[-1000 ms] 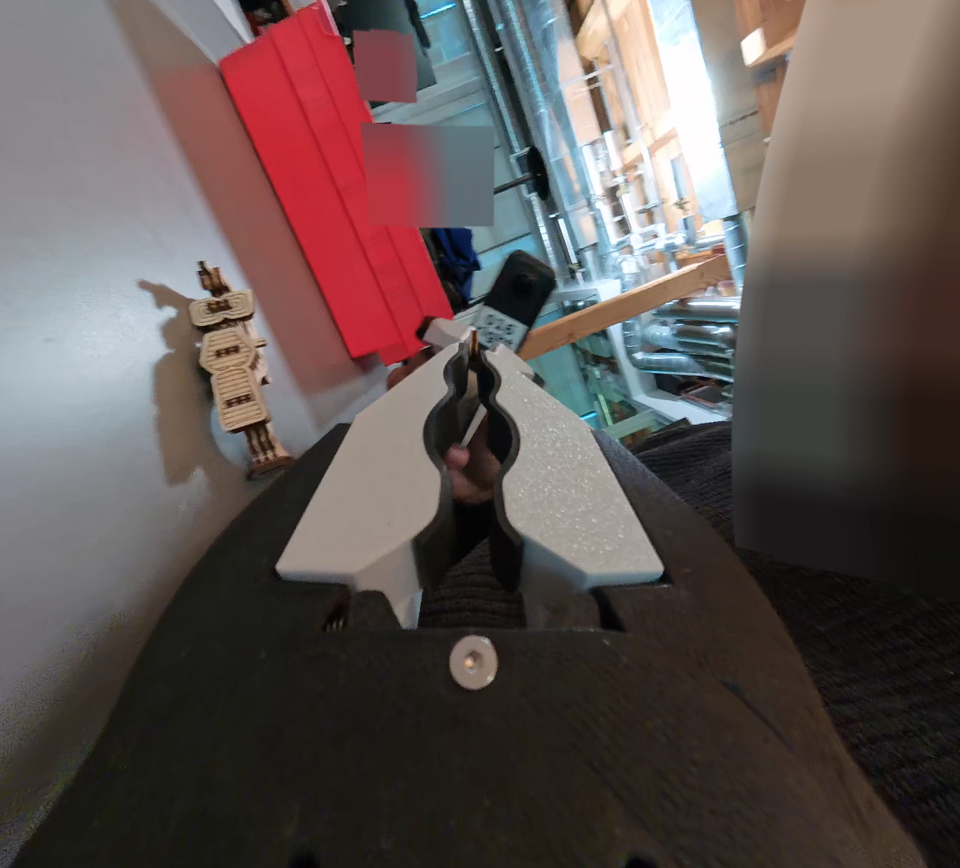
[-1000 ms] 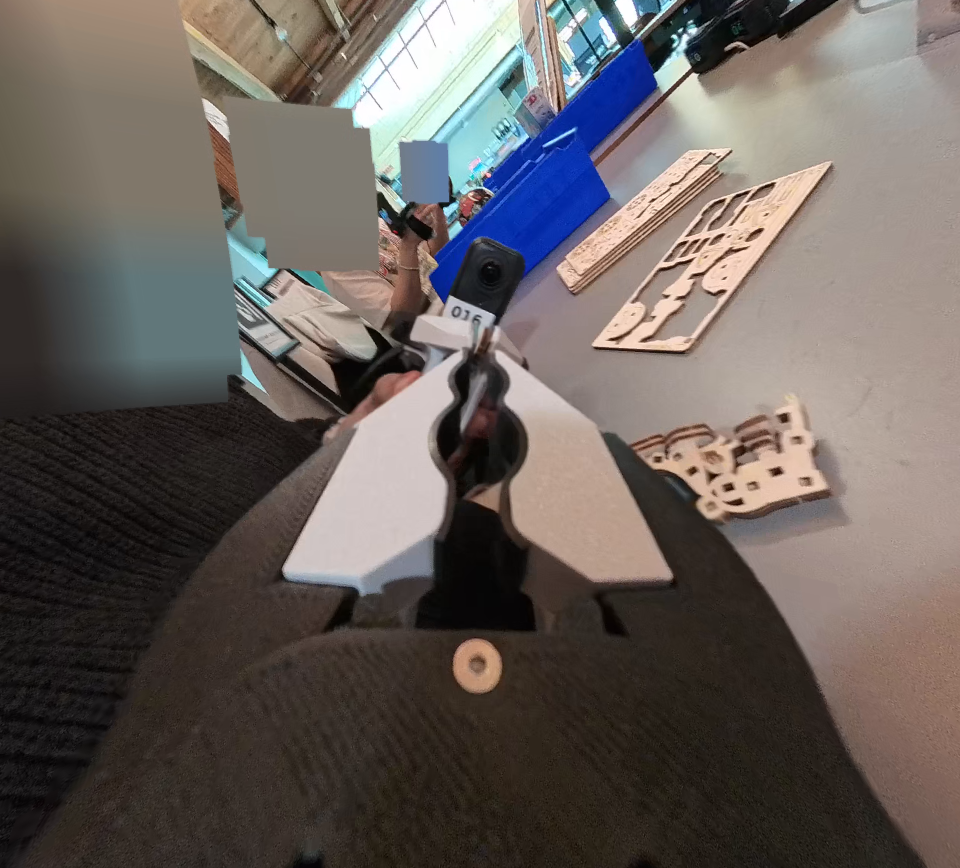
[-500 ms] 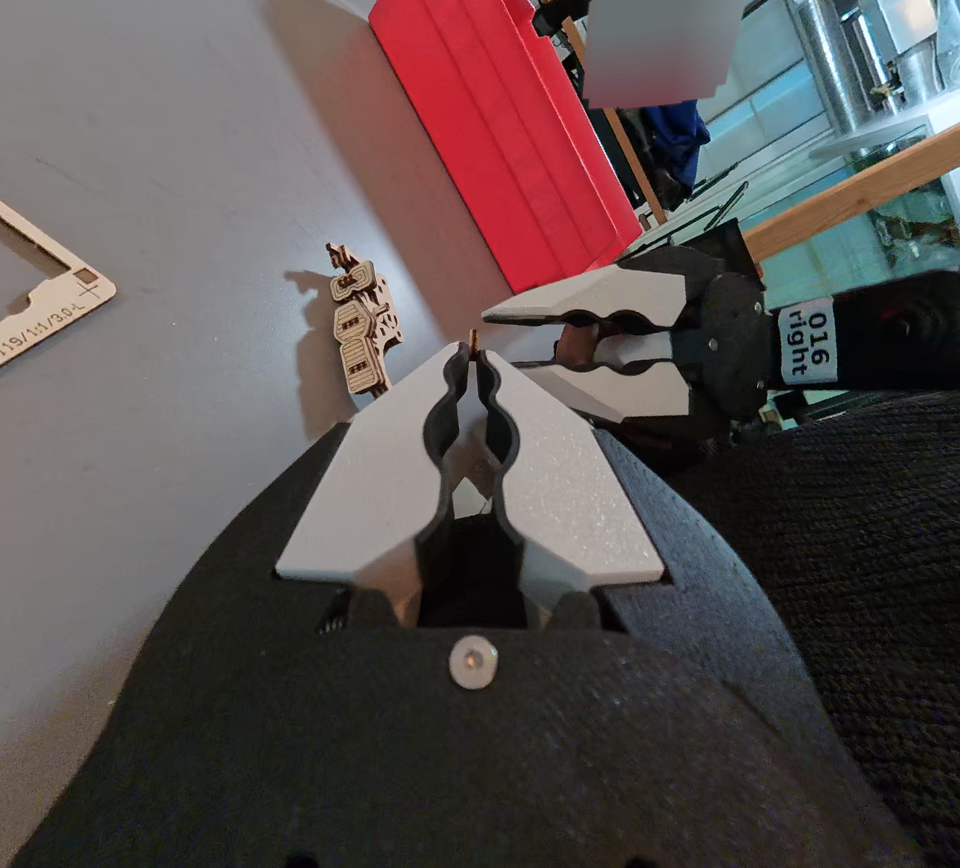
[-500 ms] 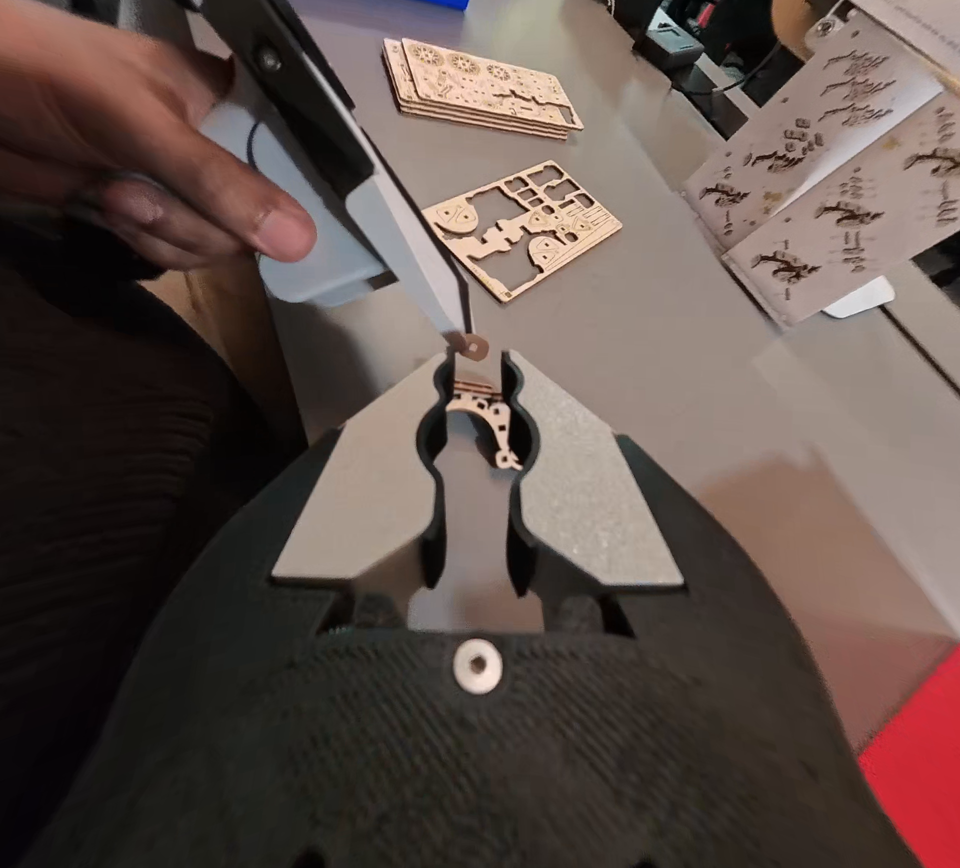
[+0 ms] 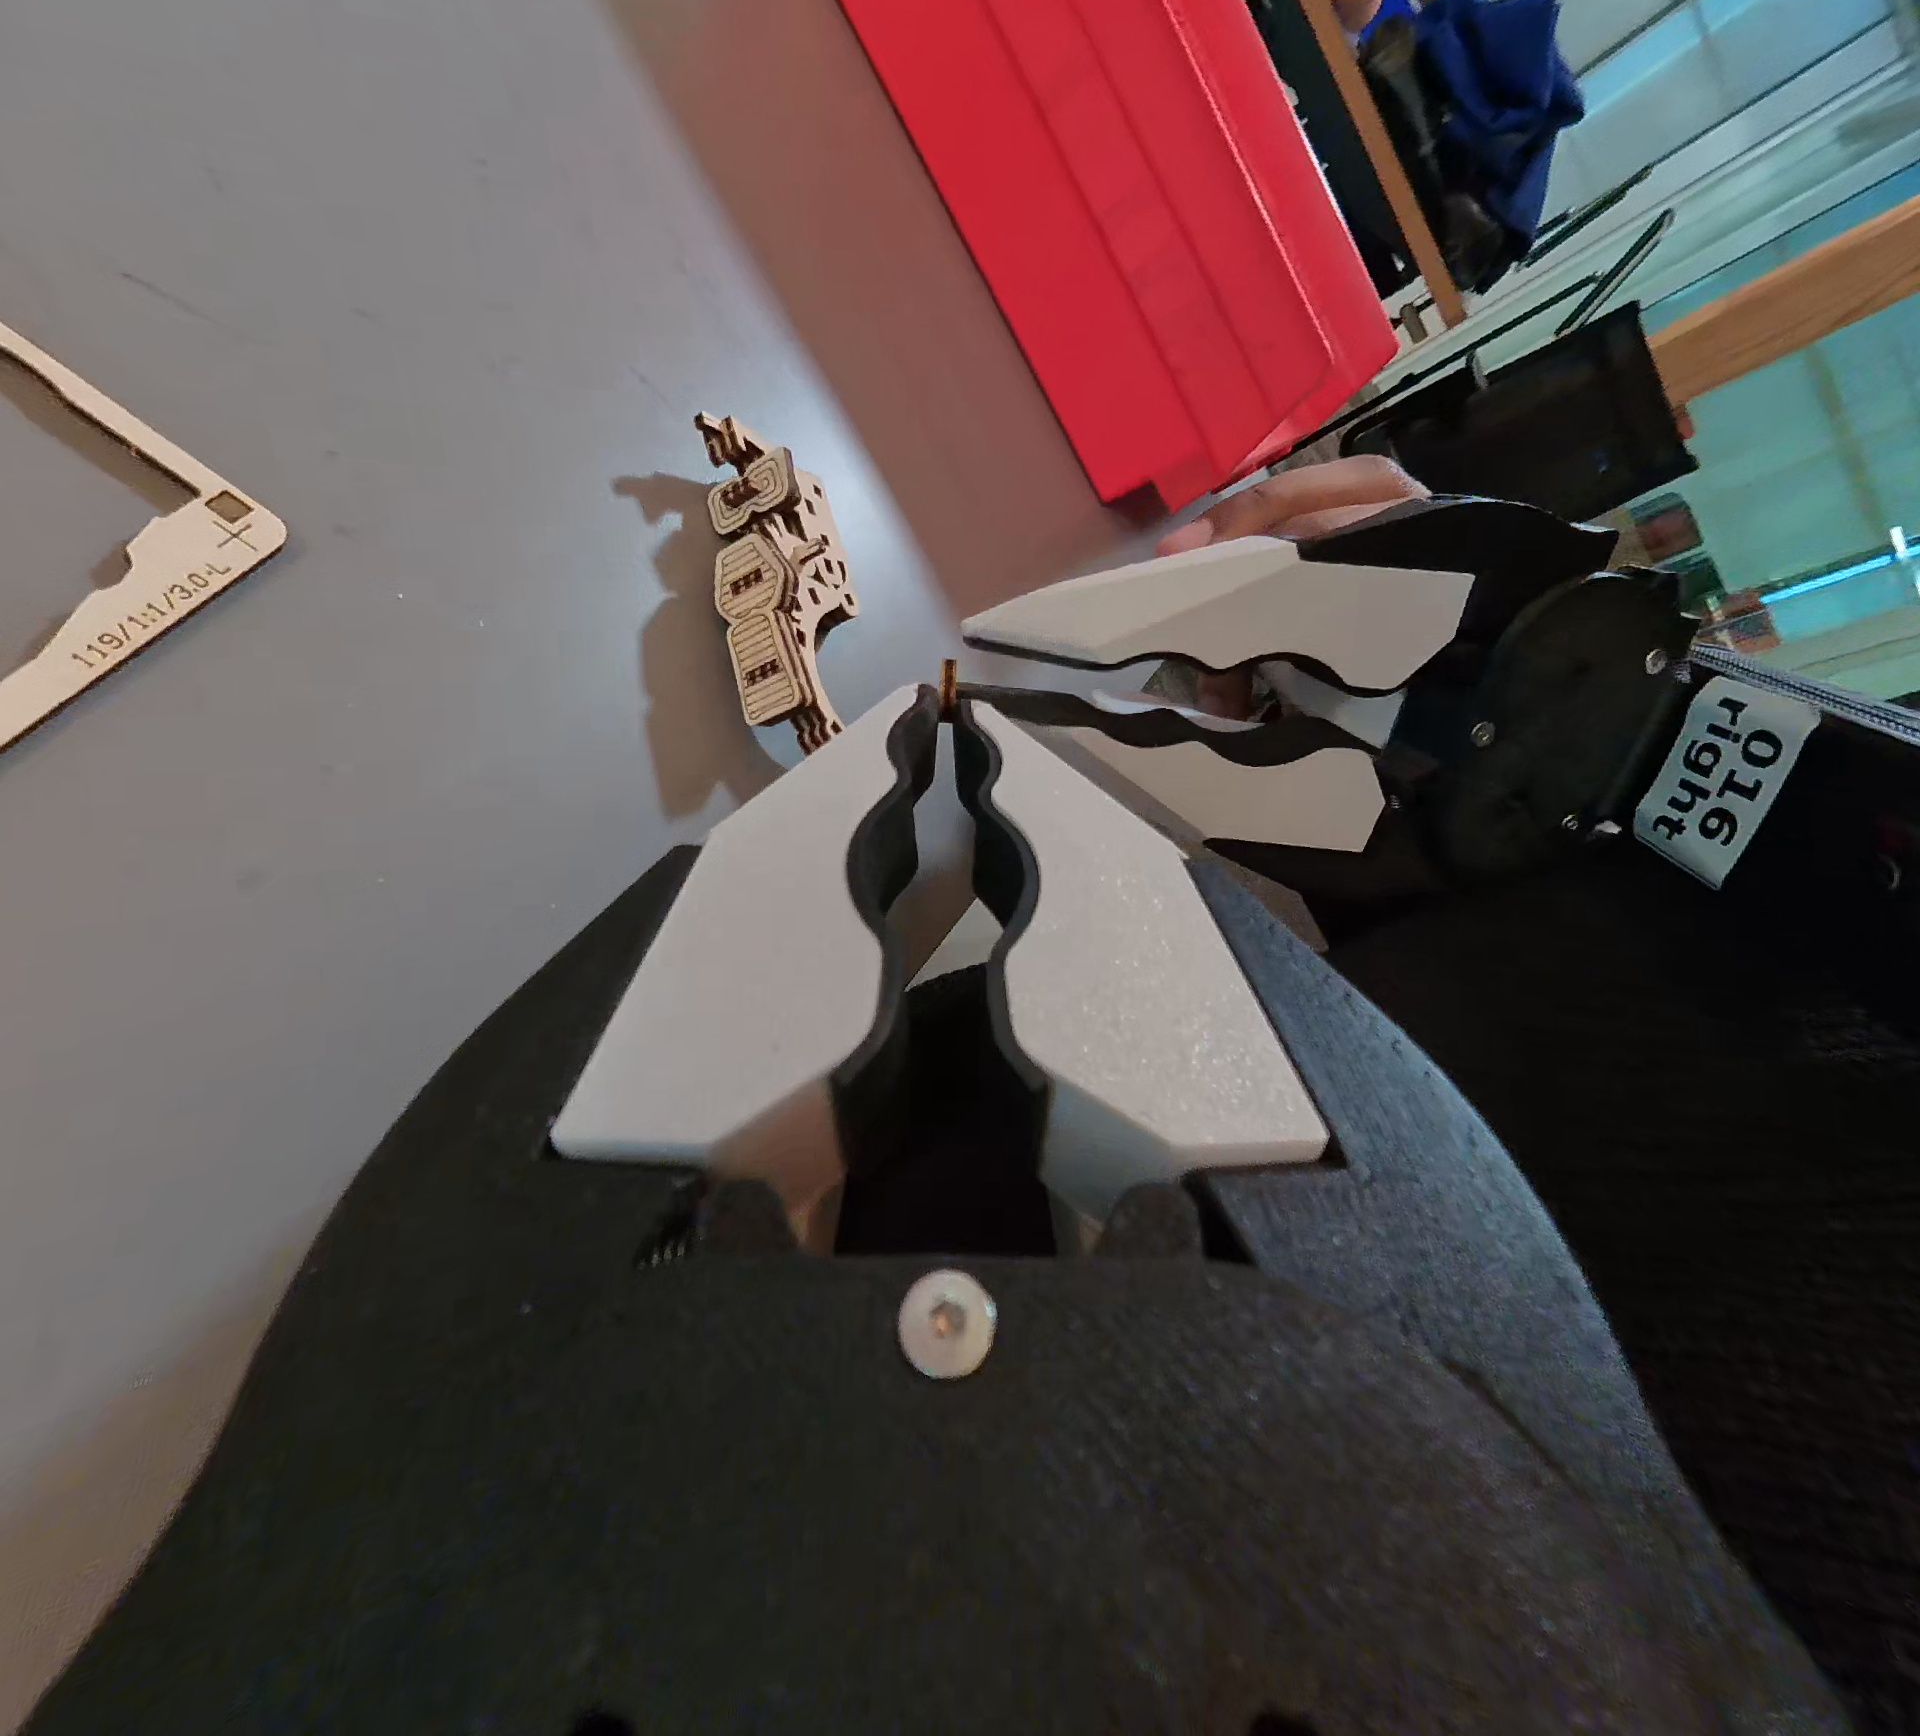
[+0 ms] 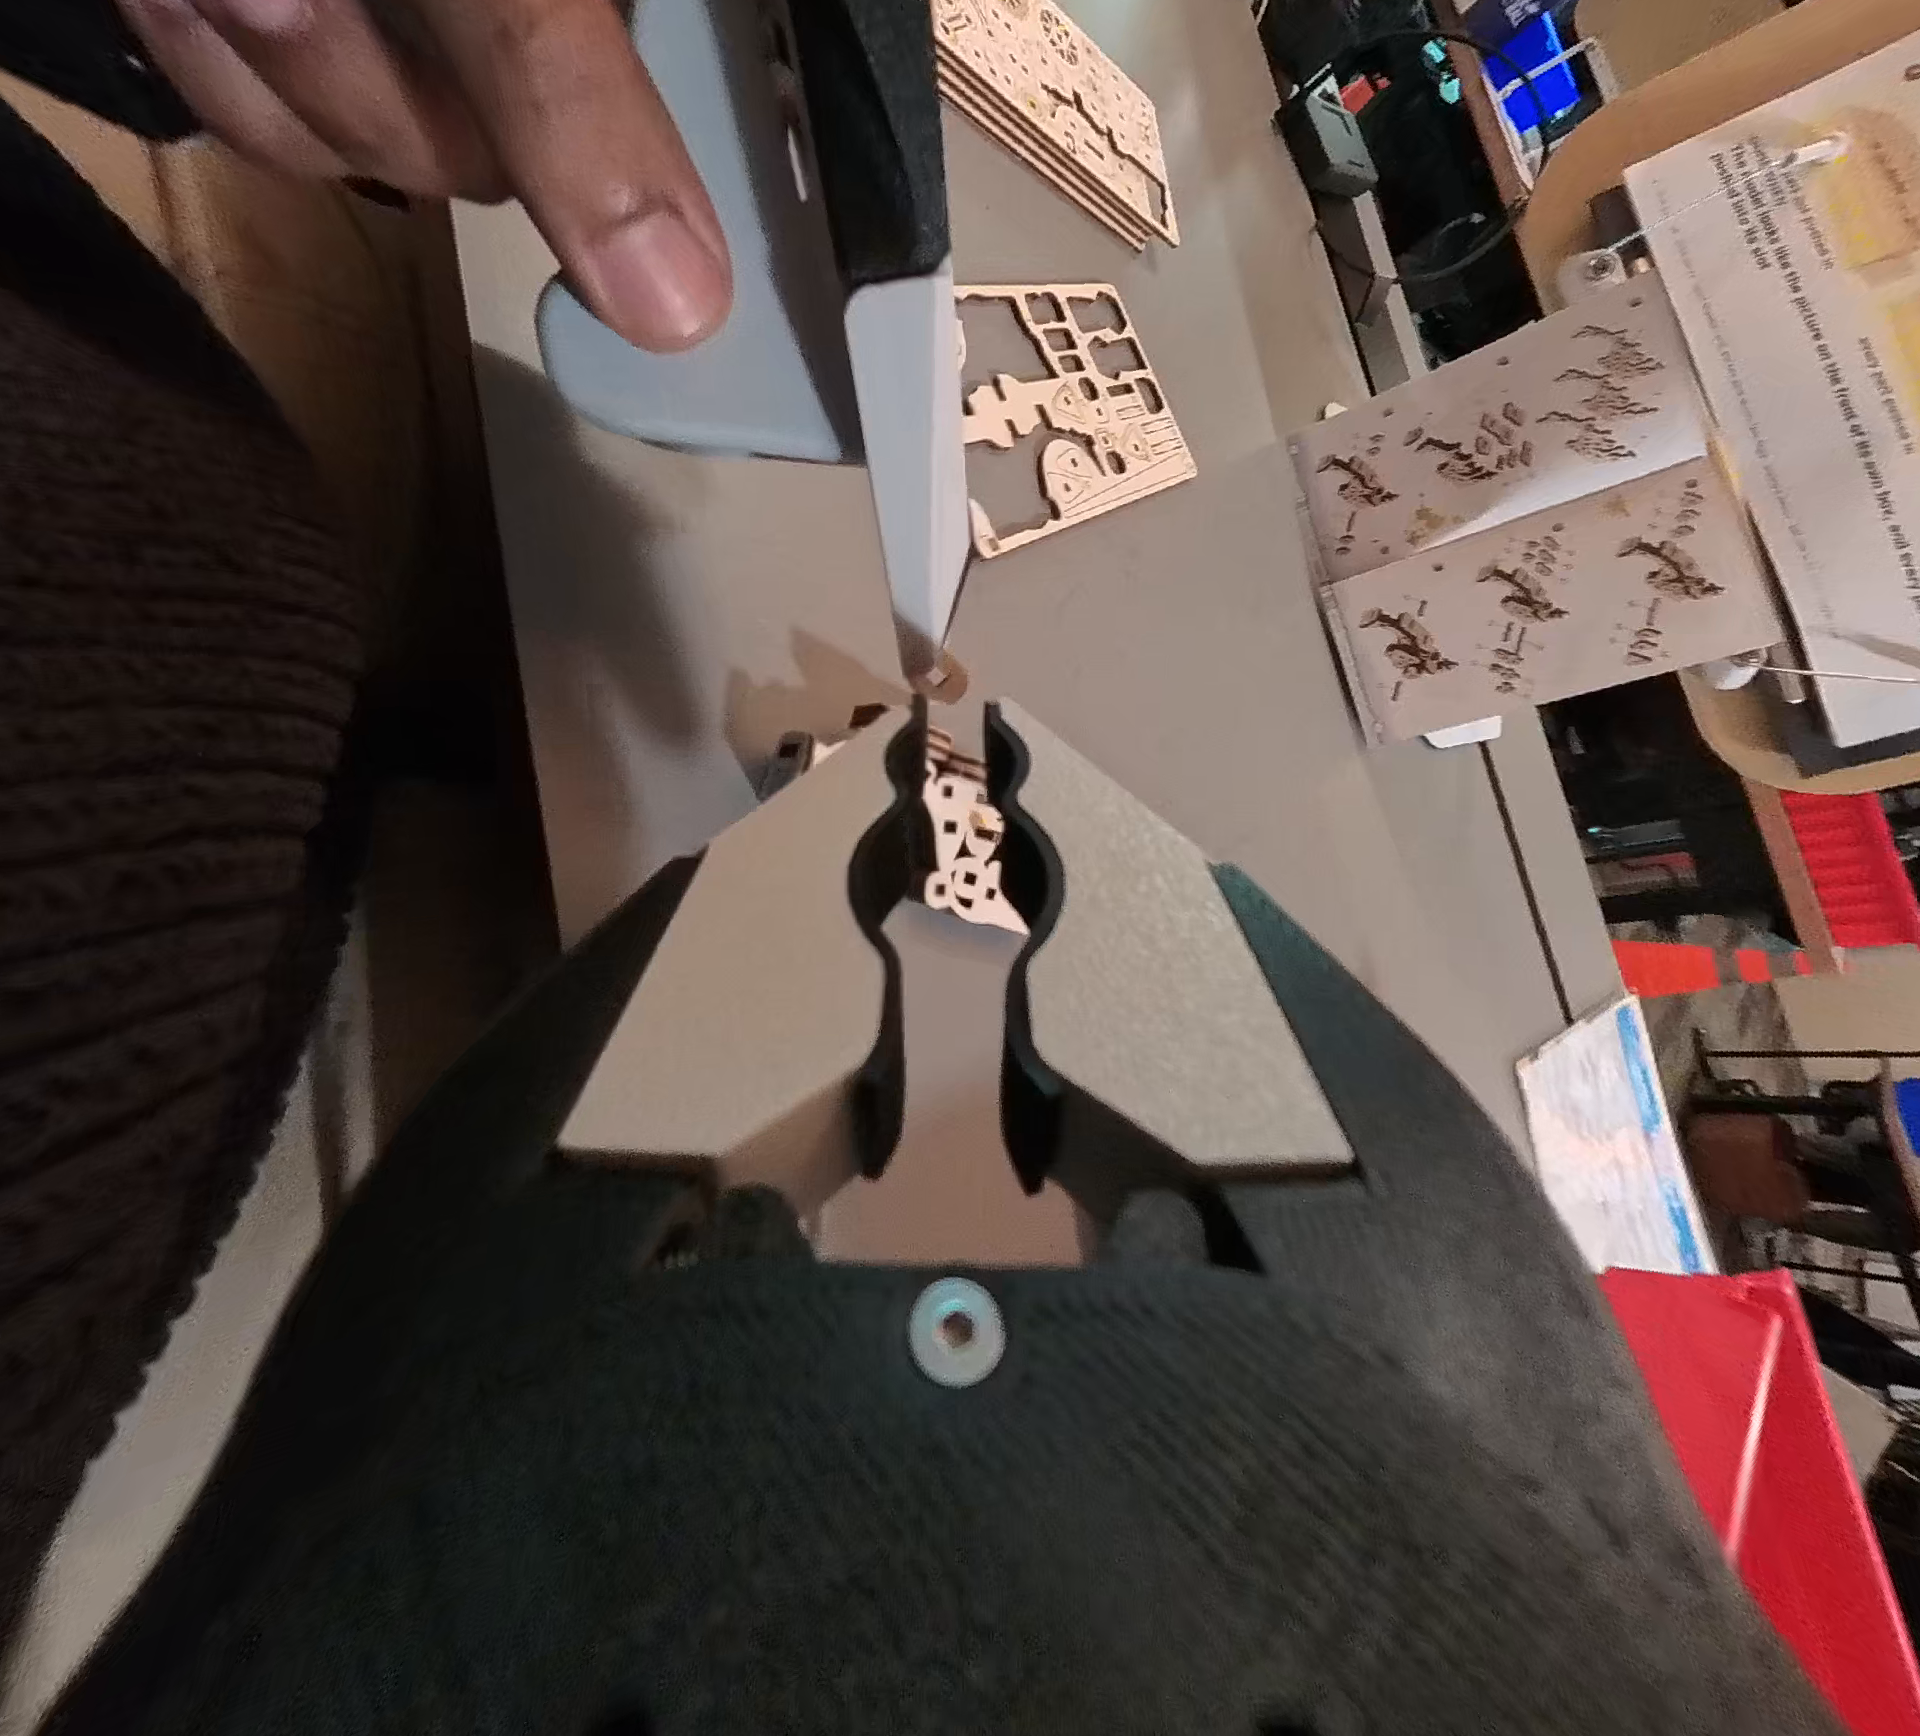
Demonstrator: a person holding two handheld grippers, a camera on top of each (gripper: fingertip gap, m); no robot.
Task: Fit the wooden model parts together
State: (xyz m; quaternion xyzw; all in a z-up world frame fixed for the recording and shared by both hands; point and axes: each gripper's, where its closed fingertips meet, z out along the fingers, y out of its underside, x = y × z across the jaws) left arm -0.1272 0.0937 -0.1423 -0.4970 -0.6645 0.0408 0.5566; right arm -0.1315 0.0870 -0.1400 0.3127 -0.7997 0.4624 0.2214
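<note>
Left wrist view: the left tongs [image 5: 948, 718] are clenching a small wooden peg [image 5: 947, 680], whose brown end is poking out just past the closed tips. The right tongs [image 5: 971, 670] are reaching in from the right side, tips almost touching the peg; their two fingers are standing slightly apart at the tips, and what they are holding is not showing here. A partly built wooden model [image 5: 774, 606] is lying on the grey table [image 5: 312, 180] just beyond the left tongs. A red bin [image 5: 1091, 148] is sitting farther back, and the corner of an emptied wooden sheet [image 5: 135, 585] is lying at the left edge.

Right wrist view: the right tongs [image 6: 956, 718] are grasping a pale wooden model piece [image 6: 961, 839] with cut-outs, which is sitting between the black inner pads. The left tongs [image 6: 932, 660] are coming down from above, their tips holding the peg [image 6: 948, 676] right at the top of that piece; contact cannot be confirmed. A hand [image 6: 416, 24] is gripping the left tool. On the table behind, a punched-out part sheet [image 6: 1075, 408] and a stack of wooden sheets [image 6: 1049, 86] are lying apart from each other. Printed instruction pages [image 6: 1538, 523] are standing at the right.
</note>
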